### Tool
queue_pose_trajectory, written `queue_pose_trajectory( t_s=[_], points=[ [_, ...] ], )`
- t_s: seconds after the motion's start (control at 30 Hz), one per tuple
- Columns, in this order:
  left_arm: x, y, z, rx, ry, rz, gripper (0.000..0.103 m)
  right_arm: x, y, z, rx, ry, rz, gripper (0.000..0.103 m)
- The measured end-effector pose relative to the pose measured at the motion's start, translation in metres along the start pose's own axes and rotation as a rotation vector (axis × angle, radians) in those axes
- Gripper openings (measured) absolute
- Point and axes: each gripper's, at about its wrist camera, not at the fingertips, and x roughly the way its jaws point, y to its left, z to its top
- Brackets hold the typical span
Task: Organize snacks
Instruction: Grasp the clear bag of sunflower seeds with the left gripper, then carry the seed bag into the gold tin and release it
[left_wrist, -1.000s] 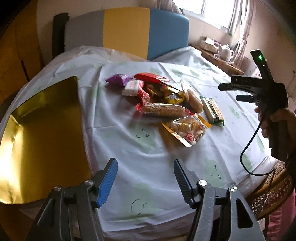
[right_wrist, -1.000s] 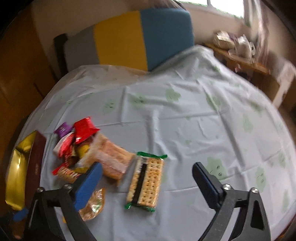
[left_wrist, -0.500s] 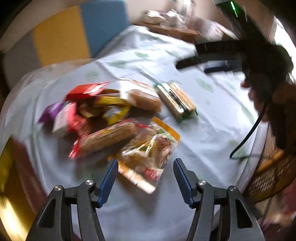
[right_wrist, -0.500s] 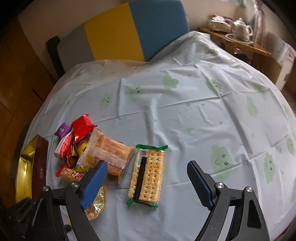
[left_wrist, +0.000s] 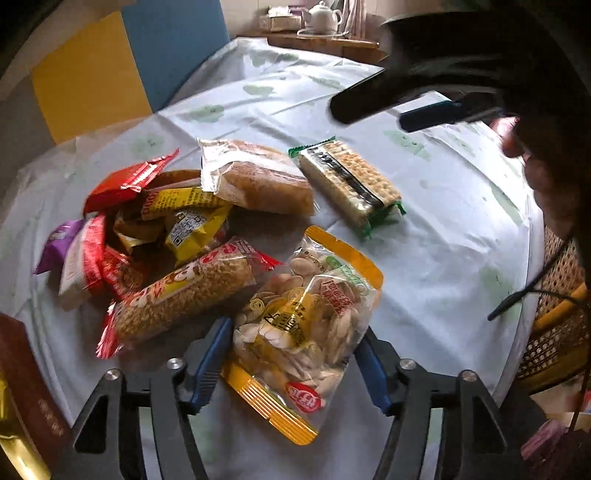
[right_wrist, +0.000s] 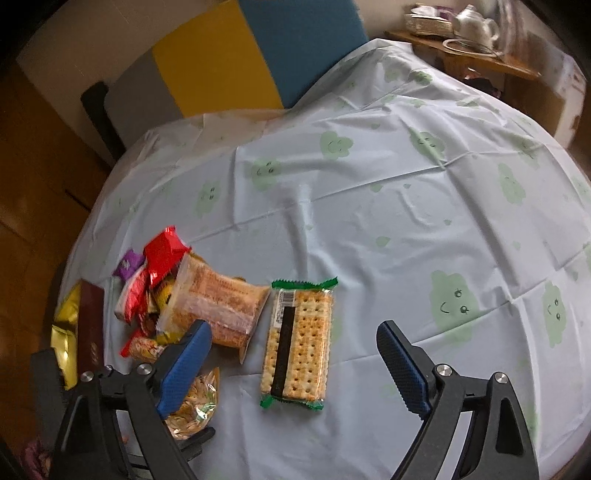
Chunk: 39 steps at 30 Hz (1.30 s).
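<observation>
A clear bag of seeds (left_wrist: 303, 321) with yellow edges lies on the tablecloth. My left gripper (left_wrist: 291, 363) stands open astride its near half, blue pads close to both sides of the bag. To the bag's left is a red-wrapped roll (left_wrist: 184, 291), with a heap of small snack packs (left_wrist: 122, 221) behind it. A bread pack (left_wrist: 258, 177) and a green-edged cracker pack (left_wrist: 351, 184) lie farther back. My right gripper (right_wrist: 293, 328) hovers above the cracker pack (right_wrist: 299, 339), its jaws opening wide and touching nothing. It also shows as the right gripper (left_wrist: 373, 114) at the upper right of the left wrist view.
A gold box with a maroon rim (left_wrist: 22, 387) sits at the table's left edge. A grey, yellow and blue chair back (right_wrist: 229, 59) stands behind the table. A shelf with a white teapot (right_wrist: 476, 22) is at the far right. A wicker seat (left_wrist: 554, 332) and a black cable (left_wrist: 532, 288) hang near the right edge.
My left gripper swung right from the gold box, rolled, and dropped down over the seed bag. The right gripper stayed above the cracker pack, still wide.
</observation>
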Motion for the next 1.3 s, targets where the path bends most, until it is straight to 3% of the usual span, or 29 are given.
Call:
queue_pose_trajectory(
  t_s=[0.13,0.23,0.37,0.5,0.57,0.7,0.87,0.97,1.07,1.13,1.3],
  points=[
    [-0.014,-0.013,-0.024,-0.043,-0.042,-0.036,0.063,0.013,0.011,-0.006,-0.078,0.047,-0.037,0.071],
    [-0.026,-0.014,-0.041,-0.111,-0.067,-0.073,0.063,0.030,0.013,-0.011,-0.106,0.113,-0.073,0.069],
    [-0.045,-0.015,-0.062,-0.203,-0.097,-0.135,0.063,0.046,0.010,-0.015,-0.079,0.172,-0.034,0.074],
    [-0.063,-0.006,-0.077,-0.282,-0.135,-0.188,0.063,0.055,0.017,-0.021,-0.145,0.172,-0.116,0.075],
    [-0.072,0.004,-0.079,-0.321,-0.165,-0.210,0.063,0.057,0.022,-0.023,-0.186,0.161,-0.169,0.053],
    [-0.100,0.030,-0.088,-0.413,-0.232,-0.222,0.063,0.057,0.026,-0.027,-0.216,0.161,-0.185,0.053],
    [-0.154,0.091,-0.105,-0.615,-0.380,-0.146,0.063,0.055,0.027,-0.030,-0.226,0.169,-0.188,0.053],
    [-0.174,0.133,-0.122,-0.750,-0.423,-0.054,0.063,0.057,0.031,-0.029,-0.241,0.170,-0.200,0.053],
    [-0.183,0.169,-0.143,-0.886,-0.403,0.055,0.063,0.071,0.042,-0.026,-0.248,0.169,-0.204,0.053],
    [-0.177,0.191,-0.149,-0.973,-0.376,0.093,0.063,0.072,0.044,-0.026,-0.252,0.169,-0.206,0.053],
    [-0.147,0.224,-0.147,-1.063,-0.323,0.141,0.063,0.073,0.047,-0.030,-0.264,0.166,-0.213,0.053]
  ],
)
